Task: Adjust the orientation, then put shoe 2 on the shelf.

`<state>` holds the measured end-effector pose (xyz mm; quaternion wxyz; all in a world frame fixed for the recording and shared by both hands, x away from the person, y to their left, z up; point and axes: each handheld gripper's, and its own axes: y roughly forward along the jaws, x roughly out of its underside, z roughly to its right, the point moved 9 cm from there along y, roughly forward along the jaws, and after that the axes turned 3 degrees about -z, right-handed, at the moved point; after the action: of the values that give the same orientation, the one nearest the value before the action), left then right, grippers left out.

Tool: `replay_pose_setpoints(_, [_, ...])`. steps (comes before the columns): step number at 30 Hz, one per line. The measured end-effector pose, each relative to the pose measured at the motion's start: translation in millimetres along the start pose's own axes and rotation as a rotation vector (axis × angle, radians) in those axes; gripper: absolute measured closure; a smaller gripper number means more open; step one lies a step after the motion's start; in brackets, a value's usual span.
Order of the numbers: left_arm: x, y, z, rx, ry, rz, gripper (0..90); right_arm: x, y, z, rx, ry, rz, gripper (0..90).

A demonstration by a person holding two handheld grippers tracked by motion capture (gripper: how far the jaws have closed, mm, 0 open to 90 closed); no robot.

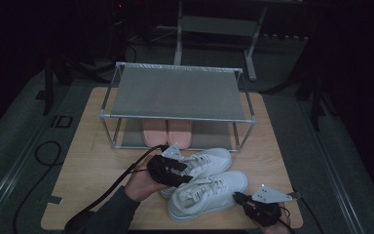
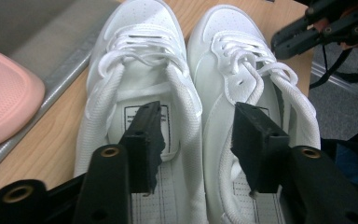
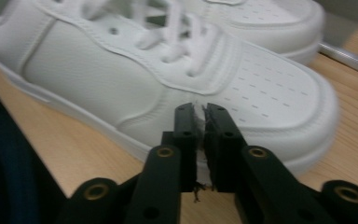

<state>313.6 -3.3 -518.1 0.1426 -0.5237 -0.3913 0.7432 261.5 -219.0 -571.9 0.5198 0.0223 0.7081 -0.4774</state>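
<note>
Two white lace-up sneakers, paired on the table.

Far sneaker (image 1: 205, 163) and near sneaker (image 1: 209, 195) lie side by side, touching or nearly so, both upright on their soles, toes pointing right and slightly away, heels to the left. White smooth uppers with perforated toe boxes, white laces threaded and loose, mesh-lined collars, printed label on the insole. Both sit on the near half of the wooden tabletop, the far one just in front of the rack's lower shelf, the near one close to the near edge.
</note>
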Motion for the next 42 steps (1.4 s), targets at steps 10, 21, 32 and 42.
replay_pose_setpoints(10, [1.1,4.0,3.2,0.01,-0.021,-0.013,45.5,3.0,-2.1,22.6,0.078,0.066,0.005,67.7])
replay_pose_setpoints(21, [1.9,5.7,6.8,0.045,-0.052,-0.027,39.3,7.2,-3.2,30.9,0.097,0.104,0.014,61.8])
replay_pose_setpoints(32, [4.0,8.4,7.9,0.019,-0.009,-0.033,39.0,7.7,-5.2,33.3,0.108,0.114,0.023,60.8])
replay_pose_setpoints(42, [6.3,17.3,13.3,0.039,0.003,-0.057,35.4,8.6,-5.7,35.2,0.11,0.122,0.025,59.8])
